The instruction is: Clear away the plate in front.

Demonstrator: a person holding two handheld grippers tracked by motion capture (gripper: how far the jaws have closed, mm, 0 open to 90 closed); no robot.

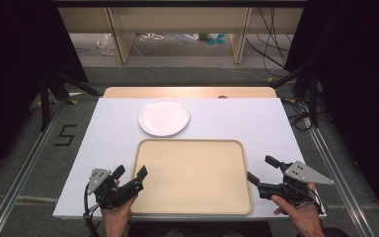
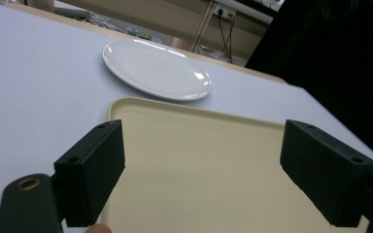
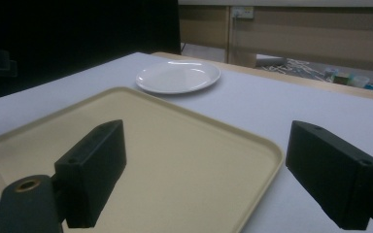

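Observation:
A beige tray lies on the near half of the white table, with nothing in it. A white round plate rests just beyond the tray's far left corner. My left gripper is held at the tray's near left corner, open with nothing between its fingers. In the left gripper view the tray and the plate lie ahead of the spread jaws. My right gripper hovers at the tray's right edge, open and holding nothing. In the right gripper view the tray and plate lie ahead.
The white table top ends in a wooden strip at the far side. Metal rails run along the floor on both sides. Black curtains and a stand flank the table. Cables lie on the floor beyond.

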